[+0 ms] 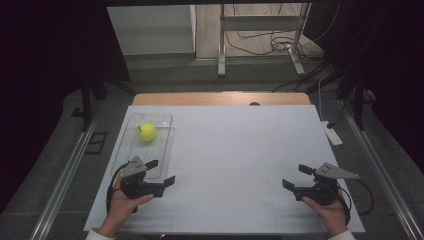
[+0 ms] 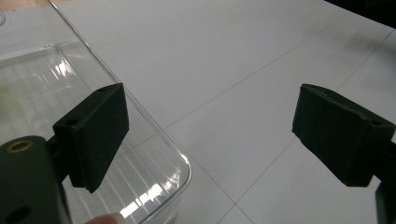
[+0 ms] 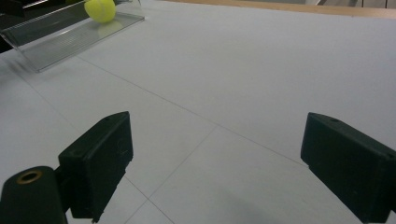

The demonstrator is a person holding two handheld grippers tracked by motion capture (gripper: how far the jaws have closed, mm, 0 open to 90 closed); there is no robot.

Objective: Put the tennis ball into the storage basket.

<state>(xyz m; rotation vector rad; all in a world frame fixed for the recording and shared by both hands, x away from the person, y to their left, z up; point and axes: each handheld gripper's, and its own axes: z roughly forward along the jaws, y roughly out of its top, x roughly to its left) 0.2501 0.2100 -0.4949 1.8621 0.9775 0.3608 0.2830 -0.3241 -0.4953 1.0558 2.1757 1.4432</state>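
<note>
My left claw (image 1: 162, 172) hangs spread wide at the near end of the clear tray (image 1: 131, 150), one jaw over its corner, gripping nothing. The yellow ball (image 1: 147, 132) sits in the tray's far half, well apart from it. My right claw (image 1: 294, 176) is also wide and unladen, low over the bare white table (image 1: 235, 150).

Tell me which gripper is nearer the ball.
Left. The left gripper sits at the tray's near end, just short of the ball; the right gripper is across the table.
</note>
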